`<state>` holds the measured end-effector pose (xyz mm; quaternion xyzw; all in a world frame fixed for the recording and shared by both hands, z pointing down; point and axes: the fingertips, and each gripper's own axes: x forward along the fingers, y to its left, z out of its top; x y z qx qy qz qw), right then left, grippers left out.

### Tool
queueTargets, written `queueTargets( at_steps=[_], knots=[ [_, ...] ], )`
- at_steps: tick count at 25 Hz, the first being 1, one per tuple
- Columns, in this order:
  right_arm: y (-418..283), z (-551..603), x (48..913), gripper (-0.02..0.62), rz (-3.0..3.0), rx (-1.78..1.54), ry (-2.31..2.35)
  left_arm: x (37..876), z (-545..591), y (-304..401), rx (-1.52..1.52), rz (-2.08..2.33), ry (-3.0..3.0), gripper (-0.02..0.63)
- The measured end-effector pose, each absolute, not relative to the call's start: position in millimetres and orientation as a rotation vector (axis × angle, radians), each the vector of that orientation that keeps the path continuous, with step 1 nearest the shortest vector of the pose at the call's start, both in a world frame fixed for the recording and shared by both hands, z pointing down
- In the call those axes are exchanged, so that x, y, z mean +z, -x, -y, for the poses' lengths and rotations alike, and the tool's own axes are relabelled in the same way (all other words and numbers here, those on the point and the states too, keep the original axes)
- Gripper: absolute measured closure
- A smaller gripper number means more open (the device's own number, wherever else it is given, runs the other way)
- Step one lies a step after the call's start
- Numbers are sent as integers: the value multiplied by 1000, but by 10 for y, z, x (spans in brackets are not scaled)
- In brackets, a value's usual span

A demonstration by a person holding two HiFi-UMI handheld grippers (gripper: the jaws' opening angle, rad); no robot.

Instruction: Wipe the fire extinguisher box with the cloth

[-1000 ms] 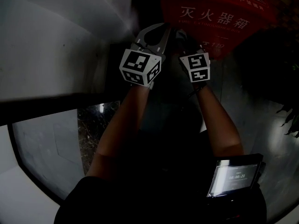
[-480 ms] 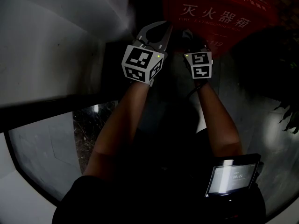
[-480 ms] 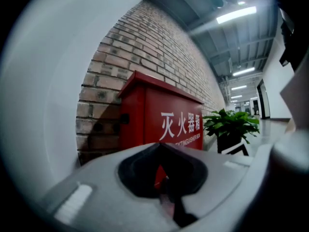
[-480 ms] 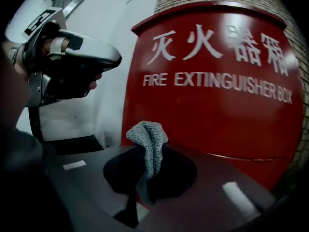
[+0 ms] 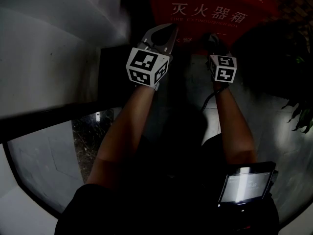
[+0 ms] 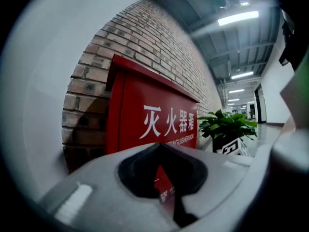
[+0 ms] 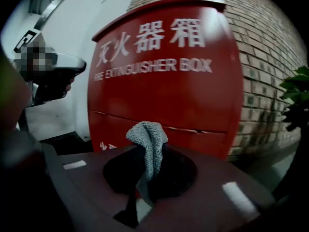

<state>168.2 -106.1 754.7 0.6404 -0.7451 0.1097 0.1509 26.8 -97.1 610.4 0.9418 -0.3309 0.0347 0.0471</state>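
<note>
Cloth (image 7: 148, 141) held near box (image 7: 183, 95)
Right tongs (image 7: 143, 161) pinch the grey cloth; left tongs (image 6: 161, 146) closed on nothing, both facing the red box.

brick wall (image 6: 159, 42), ceiling strip lights (image 6: 236, 18), potted plant (image 6: 224, 123)

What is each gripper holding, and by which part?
Right gripper pinches the grey cloth partway along; its bunched end pokes out past the tips. Left gripper holds nothing, jaws together.
</note>
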Motion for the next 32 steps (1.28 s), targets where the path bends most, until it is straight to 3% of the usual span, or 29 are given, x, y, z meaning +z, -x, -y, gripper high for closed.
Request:
queueTargets(
  at_steps=[6, 17, 21, 27, 32],
  knots=[
    [-2376, 947, 7689, 560, 2049, 484, -2002, 6062, 936, -353, 98, 1011, -2873, 610],
    [-2716, 836, 7999, 560, 1931, 699, -2144, 6097, 923, -387, 104, 1008, -2864, 611],
    [-2183, 839, 8179, 560, 1992, 701, -2021, 6151, 919, -298, 120, 1017, -2847, 611],
    [-721, 1103, 8185, 560, 2254, 423, -1696, 6200, 930, -45, 118, 1030, -2854, 609],
    [98, 1137, 8287, 560, 2361, 254, -1521, 6756, 924, 144, 186, 1090, -2831, 611]
  ],
)
